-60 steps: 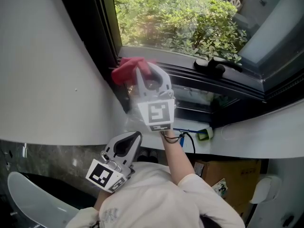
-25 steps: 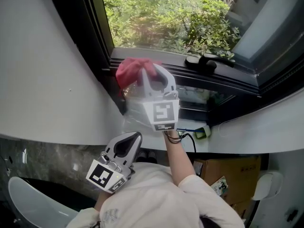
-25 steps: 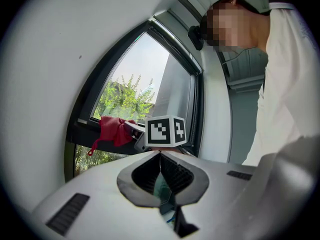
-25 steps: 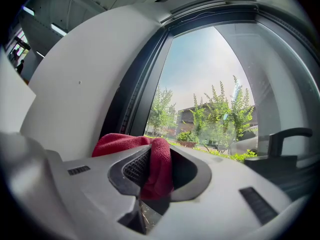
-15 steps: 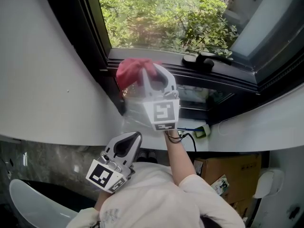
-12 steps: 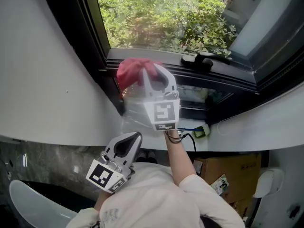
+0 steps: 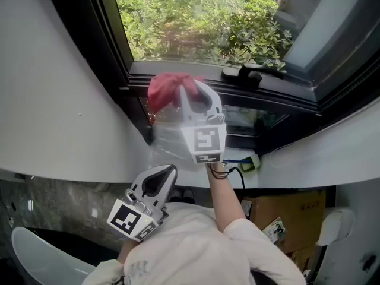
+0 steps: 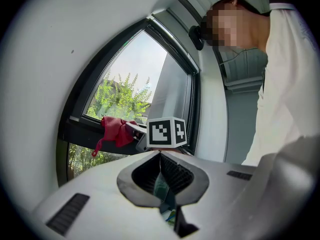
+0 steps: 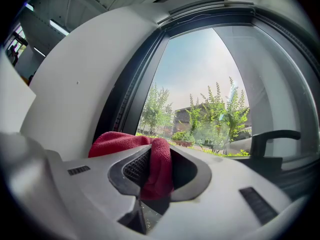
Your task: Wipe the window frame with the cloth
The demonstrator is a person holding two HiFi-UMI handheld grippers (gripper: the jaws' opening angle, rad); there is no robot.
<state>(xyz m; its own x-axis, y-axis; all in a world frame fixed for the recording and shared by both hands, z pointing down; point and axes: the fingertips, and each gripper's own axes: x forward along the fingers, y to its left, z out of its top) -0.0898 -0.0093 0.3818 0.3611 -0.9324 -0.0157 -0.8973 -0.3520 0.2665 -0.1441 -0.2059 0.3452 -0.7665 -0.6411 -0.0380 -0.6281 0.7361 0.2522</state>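
My right gripper (image 7: pixel 181 94) is shut on a red cloth (image 7: pixel 166 88), pressing it onto the dark bottom rail of the window frame (image 7: pixel 285 100) near the left corner. In the right gripper view the cloth (image 9: pixel 150 169) fills the gap between the jaws and bunches over the left one. My left gripper (image 7: pixel 159 180) hangs low by the person's chest, jaws together with nothing held. From the left gripper view the cloth (image 8: pixel 116 132) and the right gripper's marker cube (image 8: pixel 165 132) show against the frame.
A black window handle (image 7: pixel 249 74) sits on the rail to the right of the cloth. A white sill (image 7: pixel 309 159) runs below the frame. Green bushes (image 7: pixel 196 22) lie outside. A cardboard box (image 7: pixel 285 209) stands on the floor at the lower right.
The cloth and right gripper have slid a little to the right along the bottom rail, away from the left corner. The left gripper has stayed put.
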